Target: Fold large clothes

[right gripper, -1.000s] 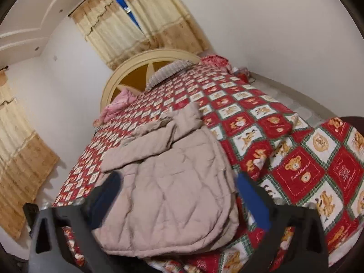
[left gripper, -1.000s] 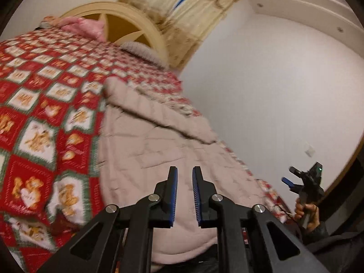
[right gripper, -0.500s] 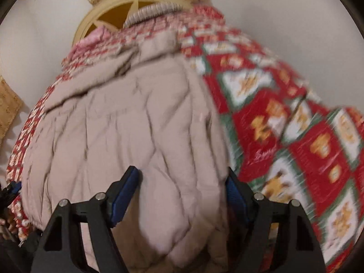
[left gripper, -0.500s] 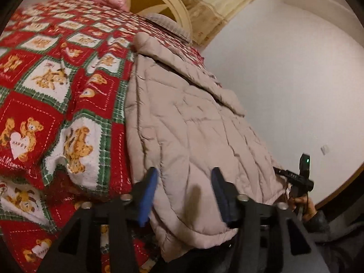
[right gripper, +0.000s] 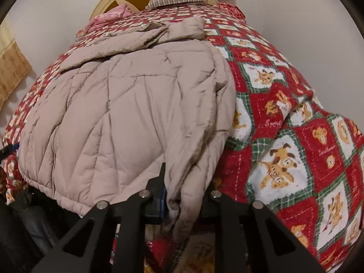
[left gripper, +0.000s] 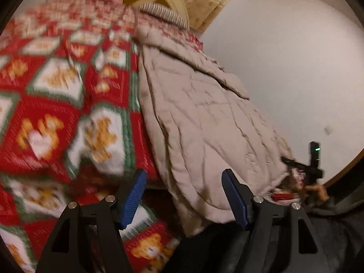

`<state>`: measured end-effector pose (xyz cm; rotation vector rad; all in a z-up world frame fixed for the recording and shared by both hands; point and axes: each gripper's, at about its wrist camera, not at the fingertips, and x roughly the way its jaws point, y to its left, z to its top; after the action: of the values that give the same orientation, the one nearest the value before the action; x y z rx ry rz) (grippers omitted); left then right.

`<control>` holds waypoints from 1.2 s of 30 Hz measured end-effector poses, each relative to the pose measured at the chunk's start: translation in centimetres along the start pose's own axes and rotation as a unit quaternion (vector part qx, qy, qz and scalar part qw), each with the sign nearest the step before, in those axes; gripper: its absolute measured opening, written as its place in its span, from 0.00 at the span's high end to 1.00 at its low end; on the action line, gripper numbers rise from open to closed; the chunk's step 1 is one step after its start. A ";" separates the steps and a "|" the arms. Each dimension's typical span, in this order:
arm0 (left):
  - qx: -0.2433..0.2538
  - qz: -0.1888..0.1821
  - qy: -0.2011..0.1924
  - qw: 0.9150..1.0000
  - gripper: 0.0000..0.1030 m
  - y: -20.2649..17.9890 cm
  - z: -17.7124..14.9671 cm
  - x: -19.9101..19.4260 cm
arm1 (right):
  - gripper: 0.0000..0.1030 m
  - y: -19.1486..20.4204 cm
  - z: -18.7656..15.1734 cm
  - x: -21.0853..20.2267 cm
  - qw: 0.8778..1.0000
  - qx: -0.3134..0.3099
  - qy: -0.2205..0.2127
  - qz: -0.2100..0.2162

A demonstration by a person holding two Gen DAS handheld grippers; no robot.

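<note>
The beige quilted coat (right gripper: pixel 127 113) lies lengthwise on the bed (right gripper: pixel 295 136), hem at the near edge, sleeves folded in over the body — so the narrowing looks done. The right tool (right gripper: pixel 182 195) has just been closing, and its jaws now pinch the coat's near right hem corner. The left tool (left gripper: pixel 184 195) has just been opening and stands apart around the left hem corner, pads not yet pressing. Left to do, by my judgement: clamp that 2nd corner, then carry the hem toward the collar.
</note>
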<state>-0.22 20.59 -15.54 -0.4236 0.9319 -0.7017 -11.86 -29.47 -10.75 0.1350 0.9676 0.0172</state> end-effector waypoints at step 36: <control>-0.032 -0.236 -0.185 0.953 0.89 -9.5 8.5 -10.7 | 0.85 0.4 5.0 -17.4 0.911 0.151 -0.225 0.312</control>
<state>-0.81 21.79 1.11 -0.8220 0.4980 -0.9865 -17.63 -30.92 6.37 0.7027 0.4259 0.4098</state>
